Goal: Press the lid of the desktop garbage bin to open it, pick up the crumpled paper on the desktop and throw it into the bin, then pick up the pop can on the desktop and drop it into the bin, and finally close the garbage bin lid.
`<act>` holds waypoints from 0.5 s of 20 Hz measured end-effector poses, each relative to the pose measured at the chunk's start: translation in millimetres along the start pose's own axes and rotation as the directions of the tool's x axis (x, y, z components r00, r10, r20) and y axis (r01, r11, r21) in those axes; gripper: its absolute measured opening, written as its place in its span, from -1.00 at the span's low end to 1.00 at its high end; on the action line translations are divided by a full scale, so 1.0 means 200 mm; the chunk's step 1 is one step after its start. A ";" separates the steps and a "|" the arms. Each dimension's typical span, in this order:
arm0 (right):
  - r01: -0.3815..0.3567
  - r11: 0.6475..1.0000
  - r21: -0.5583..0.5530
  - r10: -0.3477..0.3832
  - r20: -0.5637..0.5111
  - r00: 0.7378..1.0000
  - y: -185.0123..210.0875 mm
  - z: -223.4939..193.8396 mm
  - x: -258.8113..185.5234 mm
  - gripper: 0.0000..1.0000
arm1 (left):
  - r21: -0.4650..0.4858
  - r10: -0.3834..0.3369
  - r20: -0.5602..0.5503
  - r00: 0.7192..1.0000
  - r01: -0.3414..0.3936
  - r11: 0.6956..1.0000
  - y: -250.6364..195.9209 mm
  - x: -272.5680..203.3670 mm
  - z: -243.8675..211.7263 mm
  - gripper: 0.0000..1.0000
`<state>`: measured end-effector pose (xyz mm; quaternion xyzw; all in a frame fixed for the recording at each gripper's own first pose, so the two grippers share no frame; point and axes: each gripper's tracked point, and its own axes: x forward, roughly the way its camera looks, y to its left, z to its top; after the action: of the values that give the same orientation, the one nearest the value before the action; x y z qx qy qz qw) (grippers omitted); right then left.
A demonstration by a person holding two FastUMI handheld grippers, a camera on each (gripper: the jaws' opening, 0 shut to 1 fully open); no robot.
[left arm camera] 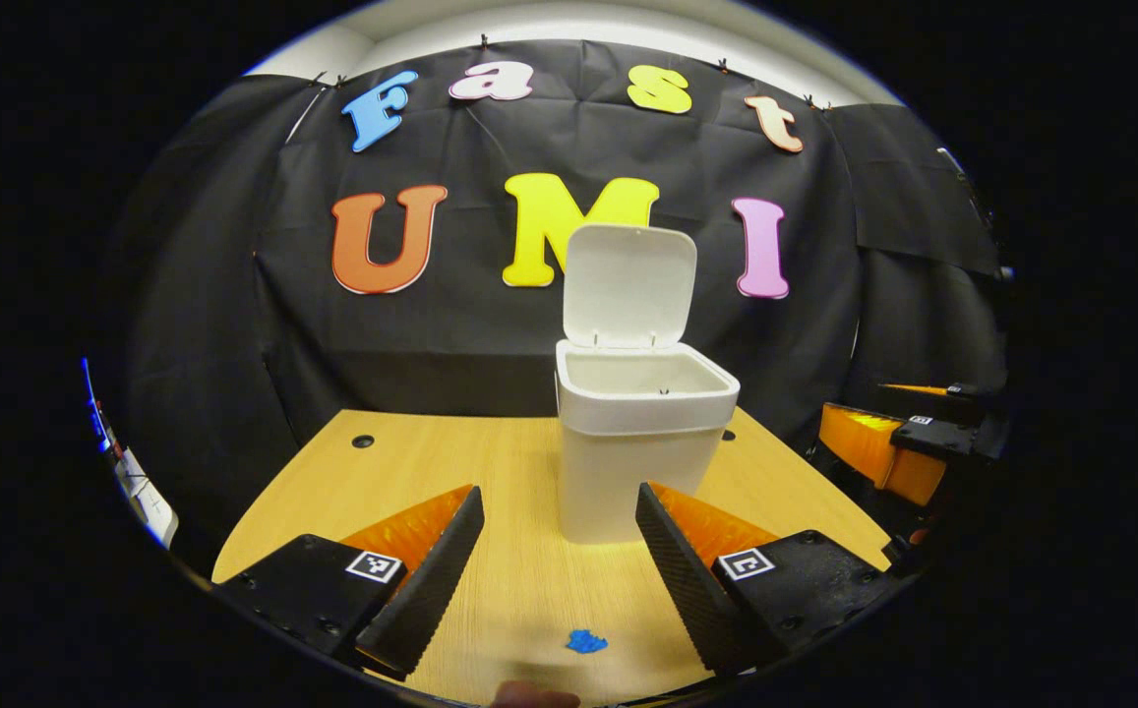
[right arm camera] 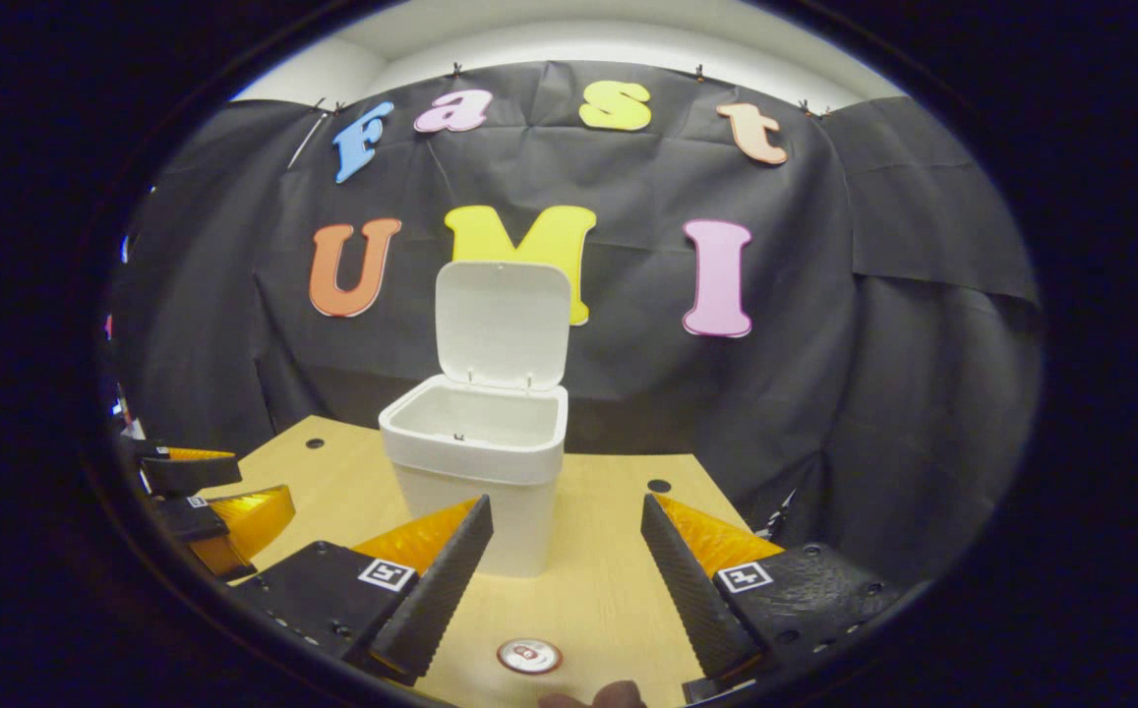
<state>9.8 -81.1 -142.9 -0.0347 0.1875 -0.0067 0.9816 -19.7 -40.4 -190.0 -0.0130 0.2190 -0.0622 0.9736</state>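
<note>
On the wooden desk (left arm camera: 411, 472) we've got the white bin (left arm camera: 632, 462) with lid (left arm camera: 628, 285) flipped up | blue crumpled paper (left arm camera: 586, 642) between left gripper (left arm camera: 559, 551) fingers, jaws wide, nothing held | pop can (right arm camera: 529, 656) top below right gripper (right arm camera: 567, 560), also spread, holding nothing

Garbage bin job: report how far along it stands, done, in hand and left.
Done: the lid stands upright, so the garbage bin is open. In hand: nothing; the left gripper hangs open above the blue crumpled paper, the right gripper open above the pop can. Left: bin the paper, then the can, then close the lid.
</note>
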 end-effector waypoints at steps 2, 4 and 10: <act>-0.002 1.000 -0.007 0.001 -0.033 0.999 -0.01 -0.08 -0.01 0.91 | -0.016 -0.007 -0.067 0.998 0.006 1.000 -0.02 0.01 -0.13 1.00; -0.009 1.000 -0.019 0.007 -0.059 0.998 -0.01 -0.14 -0.02 0.96 | -0.050 -0.015 -0.124 0.992 0.008 0.999 -0.05 0.02 -0.25 1.00; -0.024 0.998 -0.049 0.016 -0.158 0.987 -0.01 -0.37 -0.06 0.91 | -0.045 -0.026 -0.261 0.965 0.015 0.999 -0.12 0.05 -0.60 1.00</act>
<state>-28.0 -88.3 -206.2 -0.0573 0.2649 0.0054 0.9625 -64.7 -66.2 -302.1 -0.0280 0.3468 -0.0688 0.9350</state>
